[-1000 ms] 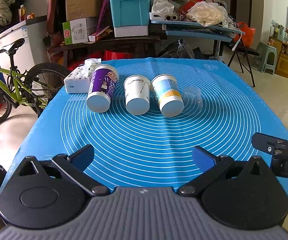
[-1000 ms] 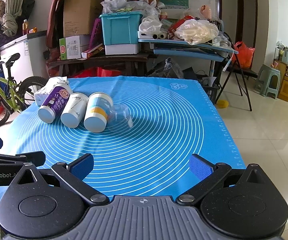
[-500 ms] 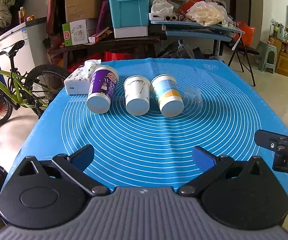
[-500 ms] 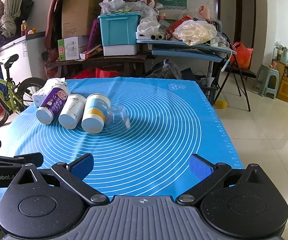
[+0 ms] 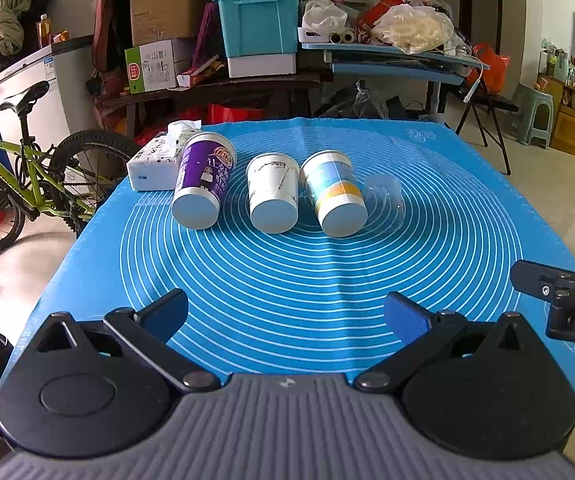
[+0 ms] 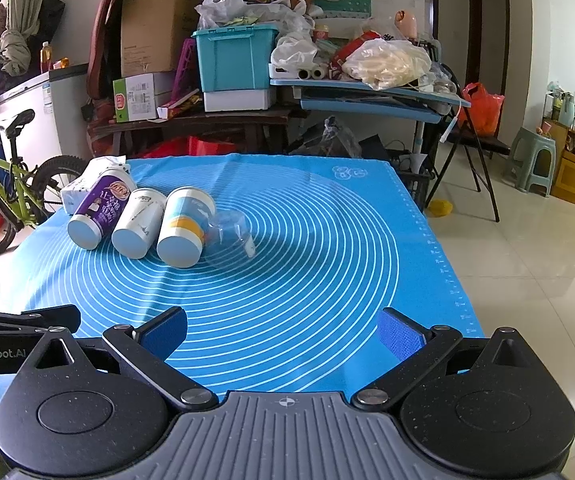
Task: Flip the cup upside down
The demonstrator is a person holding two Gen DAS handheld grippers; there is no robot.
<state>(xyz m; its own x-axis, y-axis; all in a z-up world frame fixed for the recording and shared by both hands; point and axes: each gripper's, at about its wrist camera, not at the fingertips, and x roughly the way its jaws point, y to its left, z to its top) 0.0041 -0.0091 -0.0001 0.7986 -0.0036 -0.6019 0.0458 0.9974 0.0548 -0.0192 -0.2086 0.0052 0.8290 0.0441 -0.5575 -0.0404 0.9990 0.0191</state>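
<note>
Several cups lie on their sides in a row on the blue mat [image 5: 287, 280], bottoms toward me: a purple cup [image 5: 203, 184], a white cup [image 5: 273, 194], a blue-and-yellow cup [image 5: 335, 192] and a clear plastic cup [image 5: 383, 196]. They also show in the right wrist view: purple [image 6: 101, 210], white [image 6: 137, 222], blue-and-yellow [image 6: 185, 226], clear [image 6: 233, 230]. My left gripper [image 5: 285, 312] is open and empty near the mat's front edge. My right gripper [image 6: 281, 332] is open and empty, to the right of the left one, far from the cups.
A white tissue box [image 5: 155, 160] sits at the mat's back left, touching the purple cup. A green bicycle [image 5: 15, 184] stands left of the table. Cluttered shelves and a teal bin [image 5: 257, 24] stand behind. Tiled floor [image 6: 527, 260] lies to the right.
The right gripper has drifted slightly right and back, so its finger sits further right in the left wrist view. The cups have not moved.
</note>
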